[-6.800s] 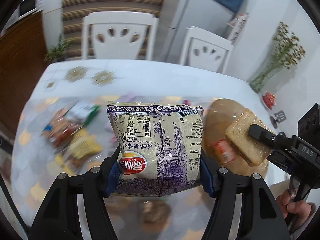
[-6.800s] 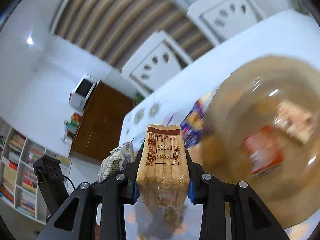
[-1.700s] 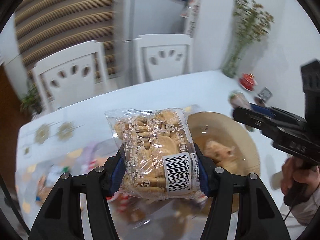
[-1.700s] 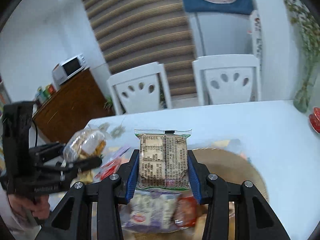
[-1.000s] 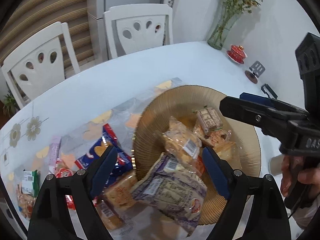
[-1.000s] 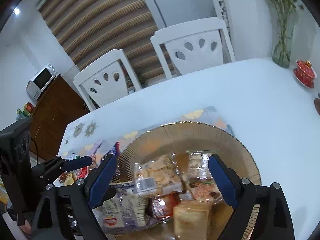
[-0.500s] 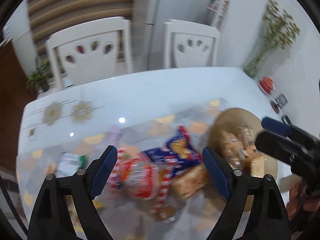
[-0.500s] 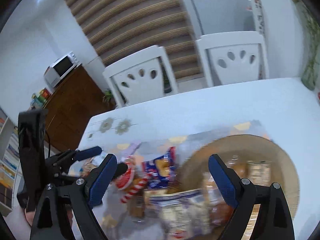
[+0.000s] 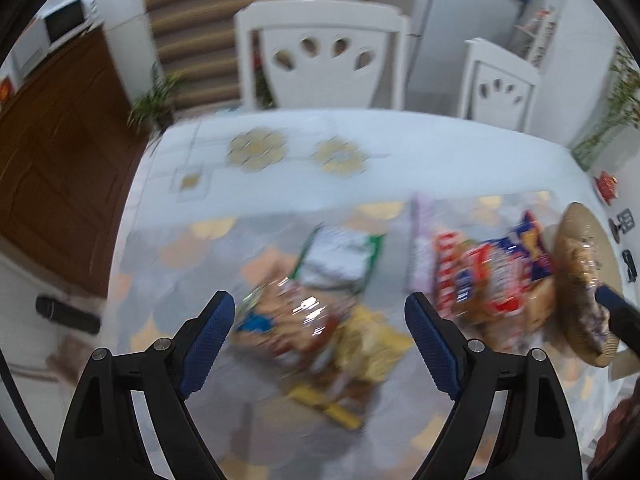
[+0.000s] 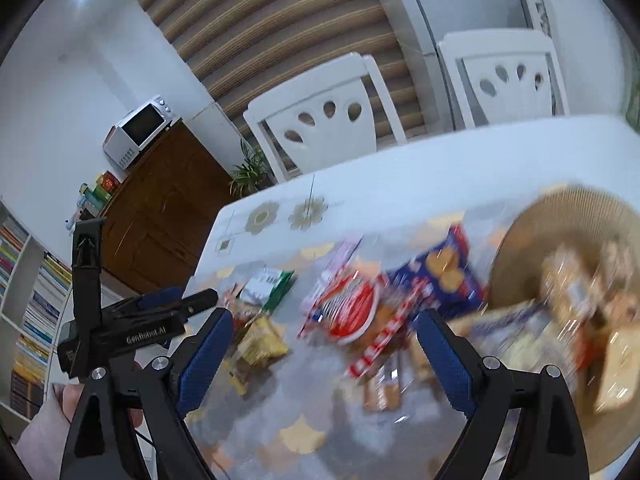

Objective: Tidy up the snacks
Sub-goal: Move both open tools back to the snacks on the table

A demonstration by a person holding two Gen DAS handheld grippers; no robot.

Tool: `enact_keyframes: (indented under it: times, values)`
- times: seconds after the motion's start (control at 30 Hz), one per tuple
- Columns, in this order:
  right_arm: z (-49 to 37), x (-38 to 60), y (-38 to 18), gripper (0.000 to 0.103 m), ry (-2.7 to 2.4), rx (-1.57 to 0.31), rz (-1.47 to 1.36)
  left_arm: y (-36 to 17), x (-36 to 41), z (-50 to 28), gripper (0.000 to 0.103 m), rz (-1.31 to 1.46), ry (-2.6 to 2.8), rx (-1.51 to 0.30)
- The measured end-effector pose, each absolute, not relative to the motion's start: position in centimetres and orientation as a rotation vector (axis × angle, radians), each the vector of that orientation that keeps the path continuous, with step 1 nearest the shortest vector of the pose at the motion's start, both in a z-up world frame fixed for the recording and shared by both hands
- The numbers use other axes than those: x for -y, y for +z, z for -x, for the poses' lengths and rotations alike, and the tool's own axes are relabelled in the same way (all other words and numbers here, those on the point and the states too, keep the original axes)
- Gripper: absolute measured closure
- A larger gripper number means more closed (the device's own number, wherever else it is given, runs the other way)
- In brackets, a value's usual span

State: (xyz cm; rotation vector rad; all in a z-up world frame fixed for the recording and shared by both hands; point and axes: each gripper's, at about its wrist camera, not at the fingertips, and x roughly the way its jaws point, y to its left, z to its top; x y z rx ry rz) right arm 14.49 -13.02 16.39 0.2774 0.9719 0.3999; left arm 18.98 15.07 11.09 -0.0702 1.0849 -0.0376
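Note:
My left gripper [image 9: 320, 336] is open and empty above a blurred heap of snack packs [image 9: 316, 320] on the table's left part; a green-and-white pack [image 9: 344, 256] lies behind them. My right gripper [image 10: 324, 348] is open and empty above a red-and-white pack [image 10: 352, 308] and a blue biscuit pack [image 10: 440, 272]. The woven basket [image 10: 560, 216] at the right holds several snacks; it also shows in the left wrist view [image 9: 580, 232]. The left gripper shows at the left of the right wrist view [image 10: 180, 300].
Two white chairs [image 9: 324, 52] stand behind the table. A brown cabinet [image 9: 56, 152] stands left, with a microwave [image 10: 140, 128] on it. A vase with stems [image 9: 612, 120] and a red cup [image 9: 606, 182] sit at the table's right edge.
Both grippers let go of their packs over the basket about a second ago and have swung left, from the basket to the loose snacks on the table.

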Motion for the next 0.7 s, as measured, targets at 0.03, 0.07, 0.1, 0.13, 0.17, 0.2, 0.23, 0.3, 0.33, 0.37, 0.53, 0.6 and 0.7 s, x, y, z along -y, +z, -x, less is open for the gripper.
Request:
enact_keyframes:
  times: [0.03,0.07,0.1,0.13,0.17,0.2,0.23,0.3,0.33,0.37,0.53,0.6,0.7]
  values:
    - [-14.1,12.7,15.5,0.010,0.397,-0.985,-0.291,10.6,-15.7,-18.9,0.017,0.086,-0.026,-1.102]
    - [-13.7,12.4,14.7,0.010,0.401,-0.998,-0.306,10.0,-16.4,-18.8,0.017,0.107,-0.018,-1.116]
    - [-13.3,12.3,14.0,0.010,0.402,-1.010,-0.319,9.4,-17.1,-18.7,0.017,0.132,-0.016,-1.125]
    - [-12.8,12.1,13.1,0.010,0.392,-1.025,-0.333,8.9,-17.5,-18.5,0.017,0.154,-0.013,-1.133]
    - [-12.3,12.1,12.1,0.010,0.376,-1.039,-0.347,8.3,-18.0,-18.4,0.017,0.176,-0.009,-1.143]
    - [-11.9,12.1,11.2,0.010,0.359,-1.056,-0.363,7.9,-18.3,-18.3,0.017,0.187,-0.009,-1.146]
    - [-11.7,12.1,10.5,0.010,0.350,-1.068,-0.373,7.5,-18.5,-18.3,0.017,0.191,-0.009,-1.150]
    - [-11.8,12.0,8.9,0.010,0.329,-1.108,-0.363,6.8,-18.6,-18.4,0.017,0.186,-0.015,-1.158]
    - [-12.1,11.9,8.3,0.010,0.319,-1.130,-0.350,6.5,-18.5,-18.6,0.017,0.180,-0.022,-1.163]
    - [-12.3,11.9,7.8,0.010,0.309,-1.142,-0.339,6.2,-18.3,-18.8,0.017,0.171,-0.028,-1.167]
    - [-13.7,12.1,5.8,0.010,0.224,-1.157,-0.251,4.6,-17.7,-20.0,0.017,0.159,-0.069,-1.180]
    - [-14.1,12.1,5.1,0.010,0.191,-1.178,-0.198,3.9,-17.6,-20.5,0.017,0.157,-0.072,-1.188]
    - [-14.4,11.8,4.6,0.000,0.192,-1.129,-0.143,2.6,-17.2,-21.3,0.013,0.146,-0.104,-1.191]
